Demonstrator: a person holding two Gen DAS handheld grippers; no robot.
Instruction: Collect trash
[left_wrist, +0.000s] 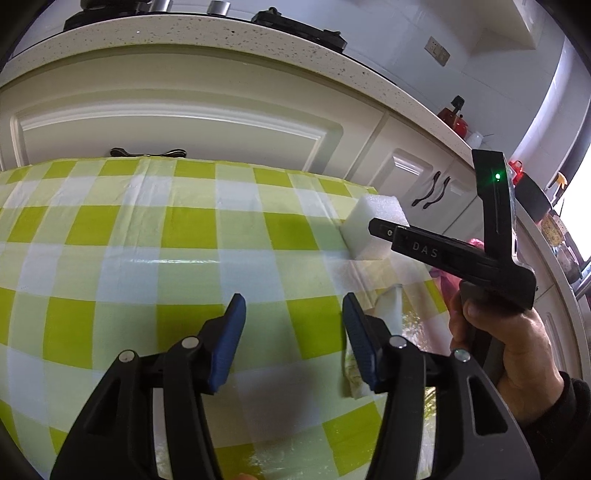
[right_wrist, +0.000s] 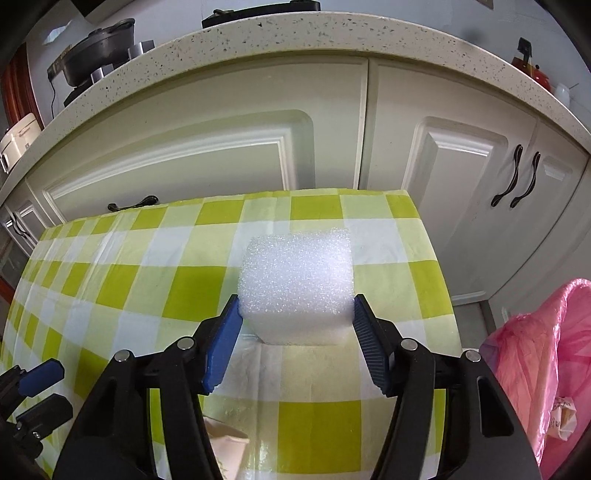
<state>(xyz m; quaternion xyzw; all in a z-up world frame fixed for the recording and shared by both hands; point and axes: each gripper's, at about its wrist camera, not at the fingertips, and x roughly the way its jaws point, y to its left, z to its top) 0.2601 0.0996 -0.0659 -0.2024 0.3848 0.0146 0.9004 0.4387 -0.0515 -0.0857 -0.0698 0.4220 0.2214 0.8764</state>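
A white foam block (right_wrist: 297, 284) sits on the green-and-white checked tablecloth (right_wrist: 147, 288) near the table's far right corner. My right gripper (right_wrist: 297, 314) is open, its blue pads on either side of the block's near end, touching or almost touching it. The block also shows in the left wrist view (left_wrist: 371, 229), partly behind the right gripper's body. My left gripper (left_wrist: 293, 314) is open and empty above the cloth (left_wrist: 147, 258), left of the block. A crumpled pale wrapper (left_wrist: 386, 314) lies by its right finger. A pink trash bag (right_wrist: 539, 354) hangs open at the table's right.
White kitchen cabinets (right_wrist: 229, 140) and a speckled countertop (right_wrist: 295, 37) stand right behind the table. A red kettle (left_wrist: 456, 118) and pots are on the counter. A beige paper scrap (right_wrist: 229, 446) lies under my right gripper. My left gripper's tips show at the right view's lower left (right_wrist: 40, 373).
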